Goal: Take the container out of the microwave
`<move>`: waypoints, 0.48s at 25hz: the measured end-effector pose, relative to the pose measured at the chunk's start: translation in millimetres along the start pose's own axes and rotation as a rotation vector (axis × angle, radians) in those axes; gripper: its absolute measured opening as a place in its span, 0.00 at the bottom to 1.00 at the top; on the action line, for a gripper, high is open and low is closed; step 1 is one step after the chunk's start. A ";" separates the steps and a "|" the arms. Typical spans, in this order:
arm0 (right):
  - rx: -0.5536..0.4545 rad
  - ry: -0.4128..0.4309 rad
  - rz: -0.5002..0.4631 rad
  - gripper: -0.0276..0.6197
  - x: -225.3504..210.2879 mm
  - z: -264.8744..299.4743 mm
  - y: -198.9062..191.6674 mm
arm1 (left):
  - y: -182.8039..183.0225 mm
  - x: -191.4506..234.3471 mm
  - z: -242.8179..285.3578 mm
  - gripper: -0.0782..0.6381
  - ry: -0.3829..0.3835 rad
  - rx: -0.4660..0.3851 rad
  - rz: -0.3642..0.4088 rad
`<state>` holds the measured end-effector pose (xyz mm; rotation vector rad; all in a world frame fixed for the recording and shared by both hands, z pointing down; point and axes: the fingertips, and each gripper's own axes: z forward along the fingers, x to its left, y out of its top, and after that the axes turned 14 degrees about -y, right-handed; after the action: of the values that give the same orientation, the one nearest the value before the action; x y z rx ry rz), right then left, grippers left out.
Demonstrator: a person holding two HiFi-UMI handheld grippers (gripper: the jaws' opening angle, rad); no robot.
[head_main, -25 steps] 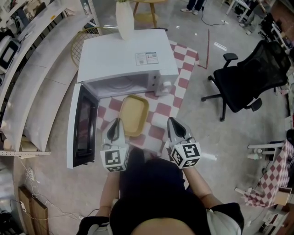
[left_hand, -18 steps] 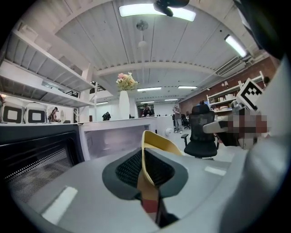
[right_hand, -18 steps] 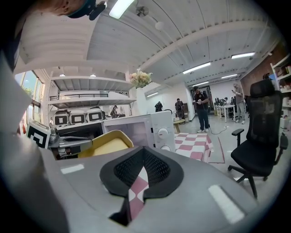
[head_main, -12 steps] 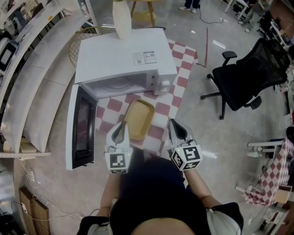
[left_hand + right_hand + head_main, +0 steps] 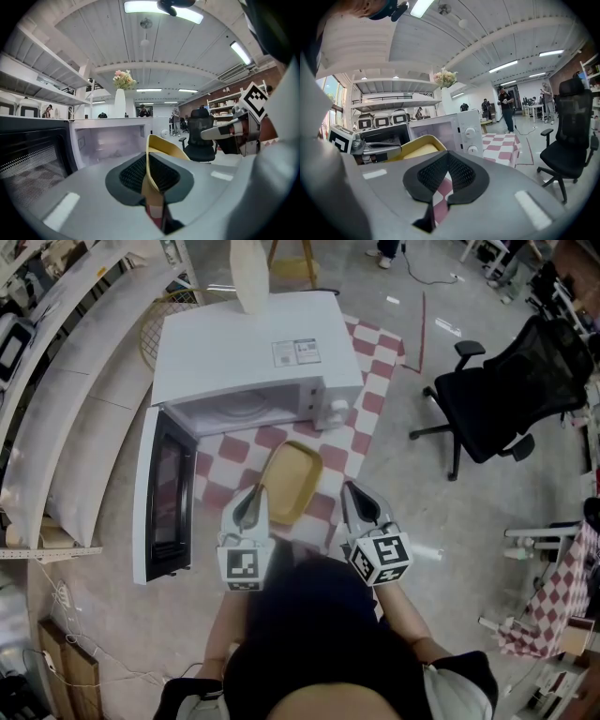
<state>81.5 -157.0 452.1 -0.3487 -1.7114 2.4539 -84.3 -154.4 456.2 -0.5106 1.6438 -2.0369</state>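
The left gripper [image 5: 249, 507] is clamped on the near rim of the shallow yellow plastic container [image 5: 292, 480]. The container hangs just ahead of its jaws, clear of the open white microwave [image 5: 248, 352] beyond. The right gripper [image 5: 359, 505], jaws together and empty, hovers alongside. The removal looks nearly done. The next move is likely to lower the container level onto the red-and-white checked cloth [image 5: 370, 399] underneath and then release it.

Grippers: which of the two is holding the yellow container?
The left gripper: its jaws pinch the rim of the yellow container; the right gripper is shut on nothing.
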 end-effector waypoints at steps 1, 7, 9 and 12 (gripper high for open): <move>0.000 0.001 0.002 0.04 0.5 0.3 0.0 | -0.6 0.4 0.1 0.14 0.000 0.001 -0.004; 0.006 0.011 0.002 0.04 3.4 1.5 -0.2 | -0.7 2.5 -0.3 0.14 -0.005 -0.002 -0.025; 0.006 0.015 0.002 0.04 4.0 2.3 -0.2 | -1.2 2.9 -0.3 0.14 -0.008 -0.001 -0.029; 0.008 0.018 -0.003 0.04 4.6 3.4 0.0 | -2.5 3.3 -0.5 0.14 -0.012 -0.001 -0.040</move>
<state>76.2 -159.0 452.7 -0.3657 -1.6935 2.4470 -87.5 -155.5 458.5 -0.5598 1.6401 -2.0579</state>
